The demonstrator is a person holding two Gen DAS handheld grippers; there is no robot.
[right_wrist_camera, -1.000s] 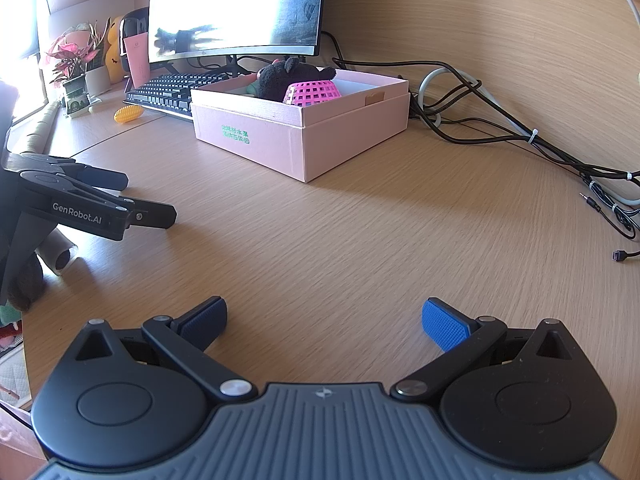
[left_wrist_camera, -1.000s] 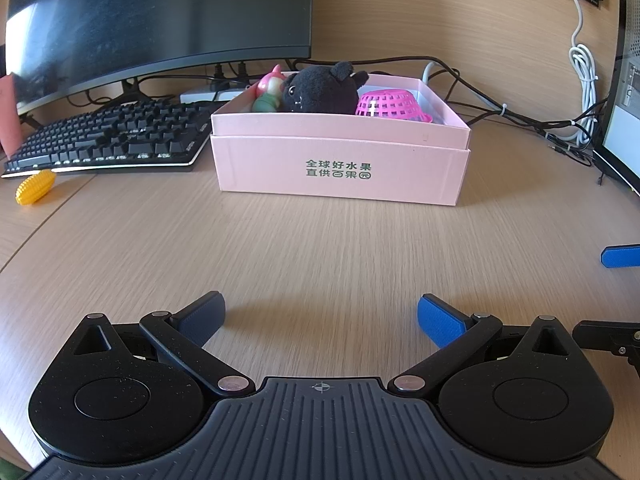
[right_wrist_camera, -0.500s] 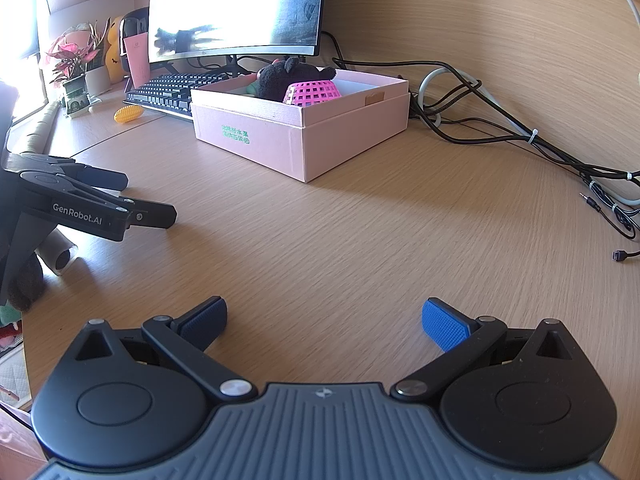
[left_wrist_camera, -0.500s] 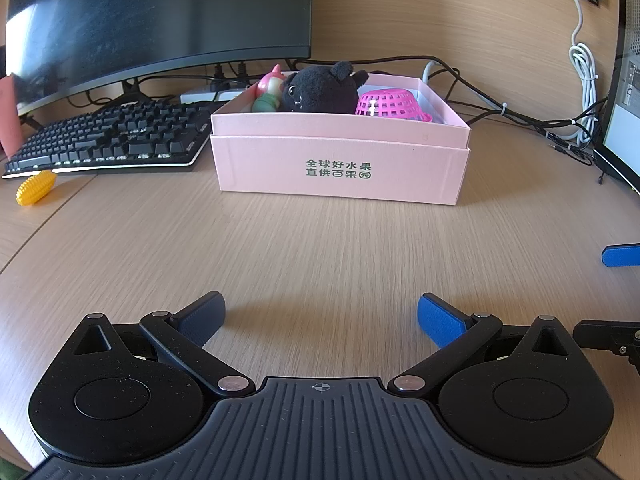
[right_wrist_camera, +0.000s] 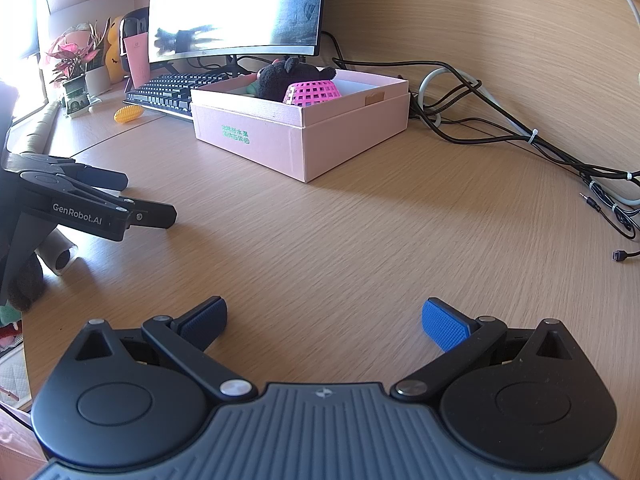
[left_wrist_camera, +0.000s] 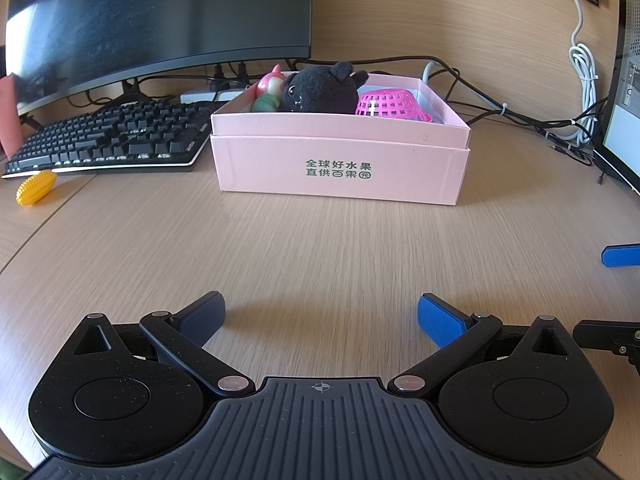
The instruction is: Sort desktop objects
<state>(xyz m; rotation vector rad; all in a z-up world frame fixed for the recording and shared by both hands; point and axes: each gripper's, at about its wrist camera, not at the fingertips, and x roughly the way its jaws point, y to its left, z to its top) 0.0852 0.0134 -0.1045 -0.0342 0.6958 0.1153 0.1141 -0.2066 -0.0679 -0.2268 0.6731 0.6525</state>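
Observation:
A pink box [left_wrist_camera: 340,168] stands on the wooden desk [left_wrist_camera: 320,248] and also shows in the right wrist view [right_wrist_camera: 352,136]. In it lie a black plush toy [left_wrist_camera: 320,88], a pink mesh basket [left_wrist_camera: 390,105] and a small pink-and-green figure [left_wrist_camera: 269,90]. A yellow toy corn [left_wrist_camera: 36,187] lies left of the box by the keyboard. My left gripper [left_wrist_camera: 320,316] is open and empty, low over the desk in front of the box. My right gripper [right_wrist_camera: 324,320] is open and empty, to the right of the left one.
A black keyboard [left_wrist_camera: 108,140] and a monitor [left_wrist_camera: 160,16] stand behind and left of the box. Cables [right_wrist_camera: 520,140] run along the desk's right side. A potted plant [right_wrist_camera: 74,68] and a cardboard tube [right_wrist_camera: 56,252] are at the left edge.

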